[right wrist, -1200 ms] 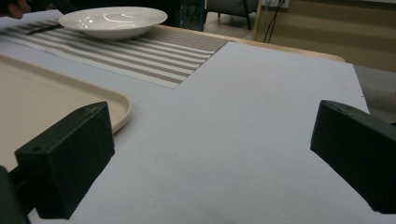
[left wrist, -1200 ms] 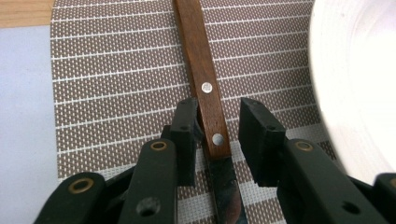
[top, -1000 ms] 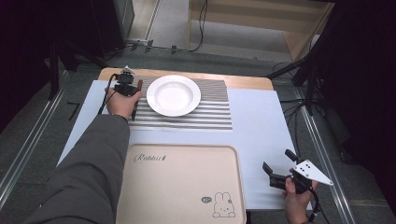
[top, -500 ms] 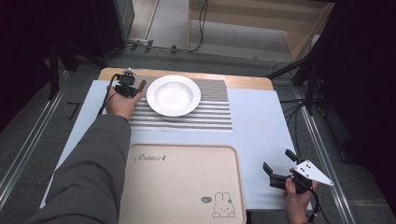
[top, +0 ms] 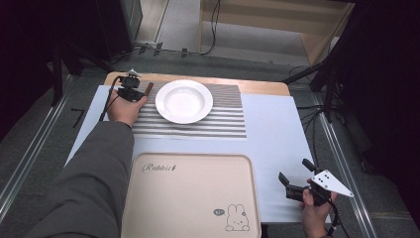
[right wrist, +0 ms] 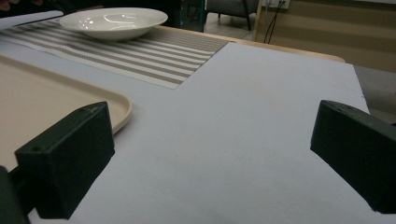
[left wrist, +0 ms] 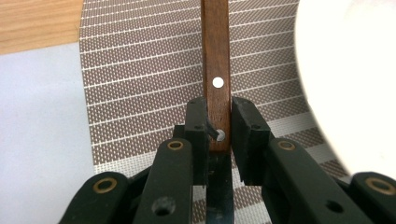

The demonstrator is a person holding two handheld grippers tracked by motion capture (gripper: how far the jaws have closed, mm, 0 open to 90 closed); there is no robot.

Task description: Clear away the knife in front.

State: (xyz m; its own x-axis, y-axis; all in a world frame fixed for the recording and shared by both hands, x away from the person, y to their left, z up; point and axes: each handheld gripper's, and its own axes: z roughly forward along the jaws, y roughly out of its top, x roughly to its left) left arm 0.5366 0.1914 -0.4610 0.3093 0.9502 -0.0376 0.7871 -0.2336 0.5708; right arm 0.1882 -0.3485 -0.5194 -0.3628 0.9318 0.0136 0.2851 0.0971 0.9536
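Our left tool (left wrist: 218,122) clamps the wooden handle (left wrist: 215,70) over the striped placemat (left wrist: 140,93), just beside the white plate (top: 184,101); our right tool (right wrist: 210,158) gapes idle. Swinging carelessly, we'd knock the plate

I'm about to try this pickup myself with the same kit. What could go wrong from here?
1. The left gripper pinches only the very end of the wooden handle, so the utensil might pivot or slip when lifted.
2. The handle lies close beside the white plate; a sideways swing could knock its rim.
3. It rests on the striped placemat, which a dragging lift might shift.
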